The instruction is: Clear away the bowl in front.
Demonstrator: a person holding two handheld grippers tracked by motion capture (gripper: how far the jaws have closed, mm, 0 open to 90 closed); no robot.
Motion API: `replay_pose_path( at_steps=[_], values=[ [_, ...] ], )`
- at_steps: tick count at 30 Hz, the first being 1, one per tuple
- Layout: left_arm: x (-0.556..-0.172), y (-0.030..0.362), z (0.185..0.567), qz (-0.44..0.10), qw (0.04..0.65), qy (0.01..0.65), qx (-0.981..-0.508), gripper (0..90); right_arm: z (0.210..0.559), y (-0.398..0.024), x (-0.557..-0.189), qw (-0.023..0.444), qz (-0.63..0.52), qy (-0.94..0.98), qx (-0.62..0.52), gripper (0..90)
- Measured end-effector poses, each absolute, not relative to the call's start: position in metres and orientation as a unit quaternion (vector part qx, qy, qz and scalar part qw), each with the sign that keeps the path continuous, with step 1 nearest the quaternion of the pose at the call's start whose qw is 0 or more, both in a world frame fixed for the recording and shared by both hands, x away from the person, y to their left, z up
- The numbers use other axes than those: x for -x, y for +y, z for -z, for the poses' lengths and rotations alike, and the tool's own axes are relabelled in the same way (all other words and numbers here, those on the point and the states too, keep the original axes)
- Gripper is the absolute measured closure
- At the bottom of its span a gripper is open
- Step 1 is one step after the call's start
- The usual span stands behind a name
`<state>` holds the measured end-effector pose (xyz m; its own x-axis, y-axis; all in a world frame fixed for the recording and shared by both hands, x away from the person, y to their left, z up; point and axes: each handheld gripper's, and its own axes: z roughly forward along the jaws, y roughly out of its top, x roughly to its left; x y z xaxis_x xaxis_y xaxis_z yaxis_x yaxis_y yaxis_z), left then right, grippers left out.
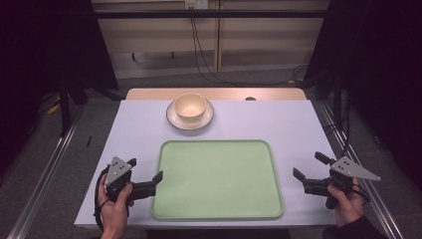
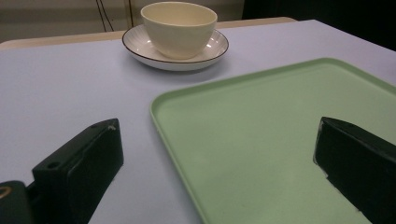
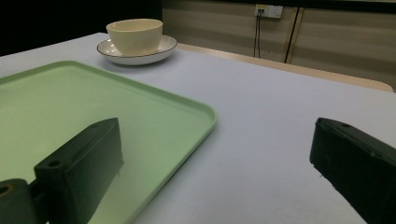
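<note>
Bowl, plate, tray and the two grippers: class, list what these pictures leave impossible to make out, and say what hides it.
- Bowl interior: its bottom is hidden by its own rim in both gripper views.
- Plate centre: covered by the bowl in every view.
- Tray far corners: cut off by the frame edges in both gripper views.
- Left gripper and right gripper jaw pads: too small in the high view.

Left gripper [image 2: 215,158] with two black jaws rising from the bottom, spread wide apart, nothing between them. One jaw low at left over the pale bench [image 2: 60,88], the other at right over the green tray [image 2: 261,135]. Tray's rounded near corner just beyond the left jaw. Farther back, a cream bowl [image 2: 179,27] upright on a dark-rimmed saucer [image 2: 140,49], well apart from the tray's far edge.
</note>
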<state>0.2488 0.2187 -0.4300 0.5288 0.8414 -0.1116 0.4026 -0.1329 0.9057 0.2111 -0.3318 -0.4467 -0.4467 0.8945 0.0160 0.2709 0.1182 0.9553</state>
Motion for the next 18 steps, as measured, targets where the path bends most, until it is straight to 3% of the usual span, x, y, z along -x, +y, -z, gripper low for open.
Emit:
replay_pose_path(
  at_steps=[18],
  values=[
    [-0.286, 0.198, 0.423, -0.202, 0.5, 0.412, -0.735, 2.7, 0.447, -0.332, -0.211, 0.306, -0.513, 0.68, -0.425, 2.0]
  ],
)
